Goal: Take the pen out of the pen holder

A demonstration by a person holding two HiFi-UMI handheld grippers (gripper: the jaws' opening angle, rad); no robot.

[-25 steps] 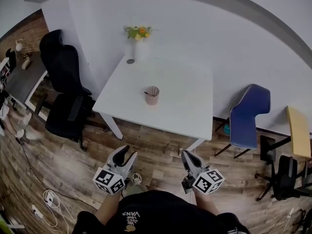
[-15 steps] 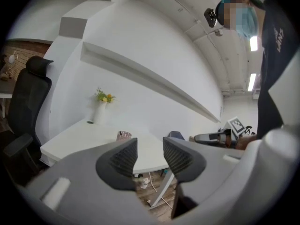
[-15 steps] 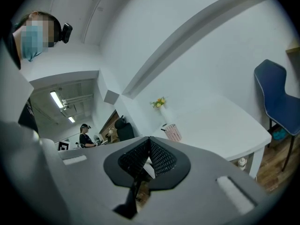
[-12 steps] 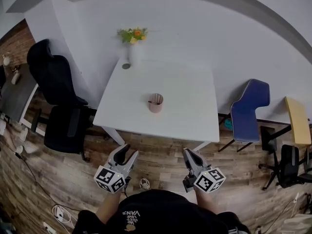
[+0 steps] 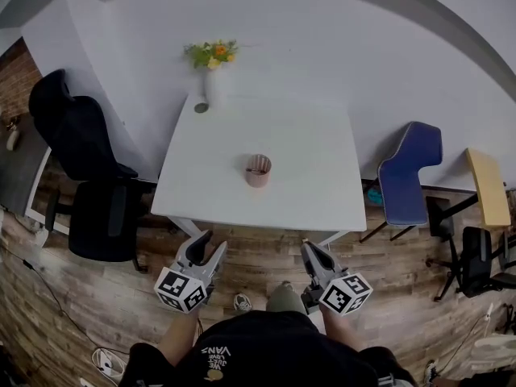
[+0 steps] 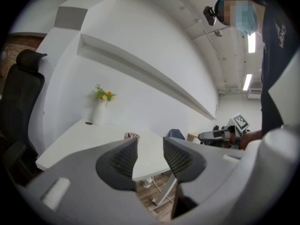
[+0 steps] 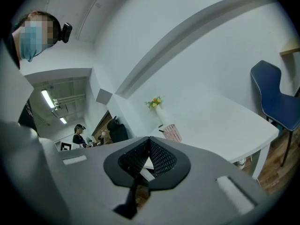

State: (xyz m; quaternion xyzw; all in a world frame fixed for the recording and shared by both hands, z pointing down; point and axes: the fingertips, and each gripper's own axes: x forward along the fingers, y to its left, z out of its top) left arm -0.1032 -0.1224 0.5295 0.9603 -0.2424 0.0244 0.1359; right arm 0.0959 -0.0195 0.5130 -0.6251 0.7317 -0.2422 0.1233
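A pink mesh pen holder [image 5: 257, 170] stands near the middle of the white table [image 5: 322, 192], with a dark pen [image 5: 256, 169] lying across its mouth. The holder also shows small in the left gripper view [image 6: 131, 136] and in the right gripper view [image 7: 171, 132], where the pen's tip [image 7: 161, 131] sticks out to the left. My left gripper [image 5: 206, 250] hangs open over the wooden floor, short of the table's near edge. My right gripper [image 5: 310, 255] is shut and empty, also short of the table.
A white vase with flowers [image 5: 210, 75] and a small round dark thing [image 5: 201, 108] sit at the table's far left corner. Black office chairs [image 5: 89, 184] stand left, a blue chair [image 5: 409, 176] right. Cables lie on the floor at lower left.
The view has shifted so the table and pen holder sit nearer and more centred. Both grippers keep their place in front of the body, and their jaws look unchanged.
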